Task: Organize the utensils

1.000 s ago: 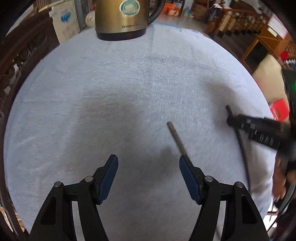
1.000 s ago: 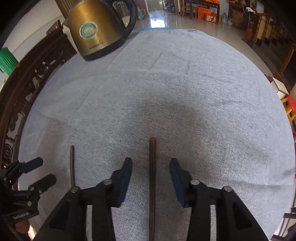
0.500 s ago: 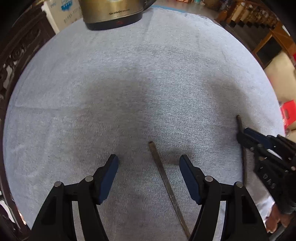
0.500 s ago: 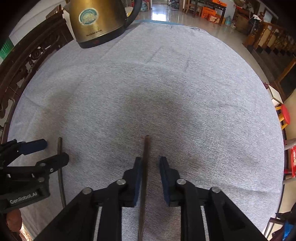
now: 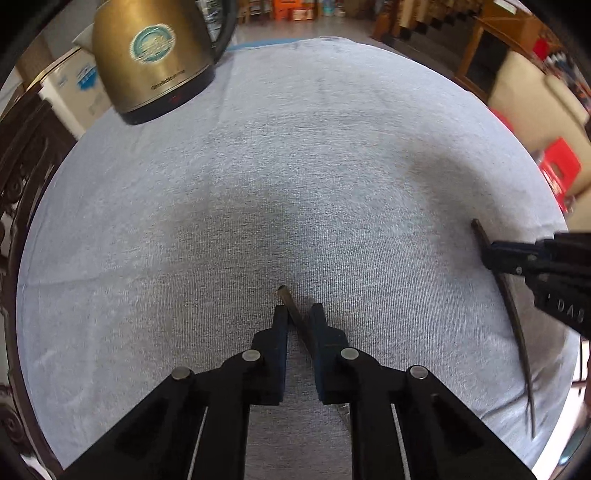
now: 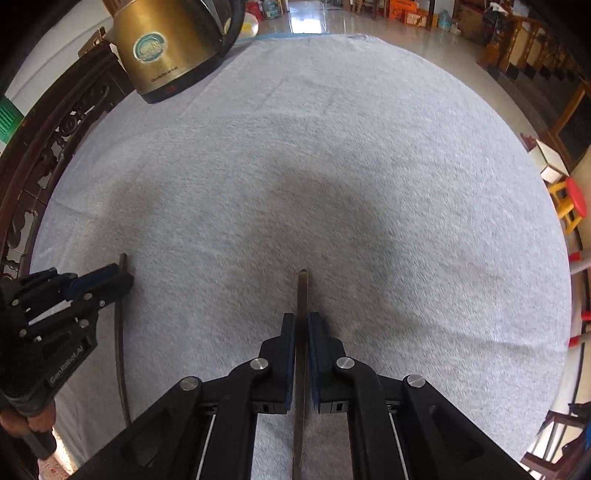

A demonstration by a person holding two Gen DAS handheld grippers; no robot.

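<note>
Both grippers closed since before: left gripper [image 5: 298,314] clamps left chopstick [image 5: 290,304] pointing 11 o'clock, right gripper [image 6: 301,321] clamps right chopstick [image 6: 302,291] pointing 12

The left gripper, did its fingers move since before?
Yes. The left gripper closed its fingers inward onto the chopstick lying on the gray cloth.

Soft daylight falls from the far doorway, glaring off the floor [image 6: 317,22] beyond; the grey cloth [image 5: 295,184] carries broad, diffuse shadows. Fisheye bending curves the edges into black corners, and the kettle [image 5: 155,55] smears slightly
</note>
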